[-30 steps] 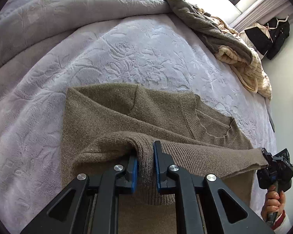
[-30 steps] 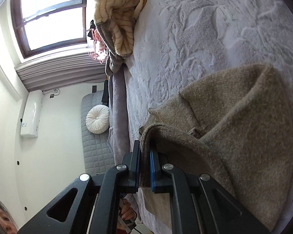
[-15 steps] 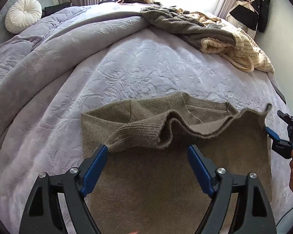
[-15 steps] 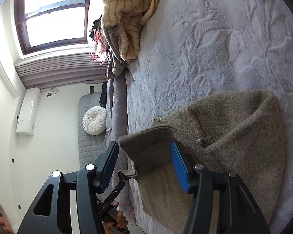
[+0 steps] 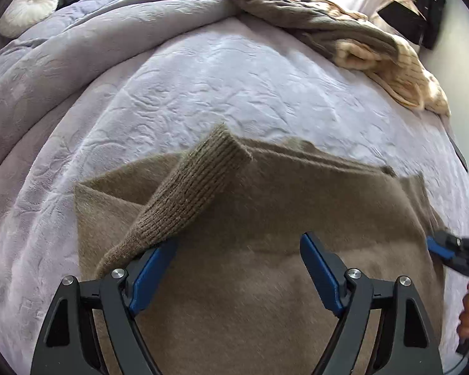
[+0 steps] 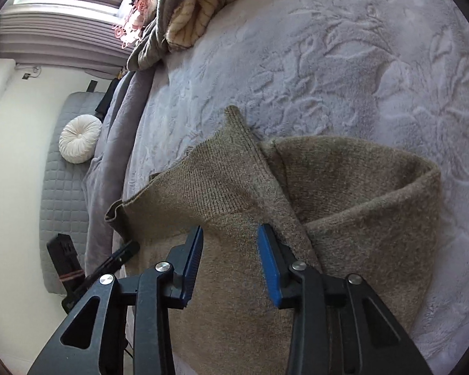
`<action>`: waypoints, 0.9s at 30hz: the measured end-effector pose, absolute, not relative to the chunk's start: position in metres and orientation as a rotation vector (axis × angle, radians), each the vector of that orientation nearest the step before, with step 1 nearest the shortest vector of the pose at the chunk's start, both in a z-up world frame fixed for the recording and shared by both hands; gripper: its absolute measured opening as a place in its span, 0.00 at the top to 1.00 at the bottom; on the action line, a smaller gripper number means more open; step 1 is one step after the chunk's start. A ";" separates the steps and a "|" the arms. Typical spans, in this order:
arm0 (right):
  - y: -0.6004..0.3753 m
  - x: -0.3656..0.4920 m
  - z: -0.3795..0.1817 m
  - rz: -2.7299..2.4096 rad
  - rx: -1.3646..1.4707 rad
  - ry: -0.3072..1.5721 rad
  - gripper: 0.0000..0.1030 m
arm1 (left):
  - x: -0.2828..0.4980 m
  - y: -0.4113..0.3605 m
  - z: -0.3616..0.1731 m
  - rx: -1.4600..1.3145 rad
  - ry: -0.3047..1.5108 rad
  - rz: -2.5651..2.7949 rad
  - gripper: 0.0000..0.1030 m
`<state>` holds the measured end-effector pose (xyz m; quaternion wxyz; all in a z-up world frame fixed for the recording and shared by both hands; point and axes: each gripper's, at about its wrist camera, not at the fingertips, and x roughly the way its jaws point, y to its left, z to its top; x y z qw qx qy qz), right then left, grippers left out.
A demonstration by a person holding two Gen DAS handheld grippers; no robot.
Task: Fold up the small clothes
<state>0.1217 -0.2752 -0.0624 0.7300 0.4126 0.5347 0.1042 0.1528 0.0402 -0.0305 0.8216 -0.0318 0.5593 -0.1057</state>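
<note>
A brown knit sweater (image 5: 281, 218) lies folded over on the lilac bedspread (image 5: 219, 72). Its ribbed hem (image 5: 190, 193) sticks up in a loose peak over my left finger. My left gripper (image 5: 237, 265) is open just above the sweater and holds nothing. In the right wrist view the sweater (image 6: 359, 206) lies doubled, with its ribbed edge (image 6: 209, 181) draped ahead of the jaws. My right gripper (image 6: 229, 262) is open over the cloth and holds nothing. It also shows at the right edge of the left wrist view (image 5: 453, 253).
A pile of other clothes (image 5: 359, 40), grey and cream-striped, lies at the far right of the bed. A rumpled grey duvet (image 5: 62, 50) lies along the far left. A round white cushion (image 6: 78, 139) sits by the headboard. The bed edge is to the right.
Both grippers were shut on the sweater's hem one second ago and then opened. The hem has dropped onto the sweater's upper half, and both grippers have moved closer over it.
</note>
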 end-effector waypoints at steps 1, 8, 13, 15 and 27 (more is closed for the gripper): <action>-0.276 0.120 -0.063 0.226 0.913 1.170 0.63 | 0.161 0.047 -0.034 -0.087 1.191 -0.188 0.18; -0.279 0.107 -0.051 0.214 0.838 1.180 0.61 | 0.186 0.080 -0.036 -0.046 1.183 -0.003 0.19; -0.287 0.087 -0.036 0.197 0.809 1.174 0.60 | 0.155 0.108 -0.020 -0.080 1.240 -0.061 0.18; -0.292 0.073 -0.034 0.207 0.827 1.172 0.58 | 0.134 0.116 -0.016 -0.074 1.275 -0.096 0.19; -0.289 -0.020 -0.027 0.186 0.812 1.232 0.57 | 0.041 0.142 -0.028 -0.192 1.435 -0.326 0.19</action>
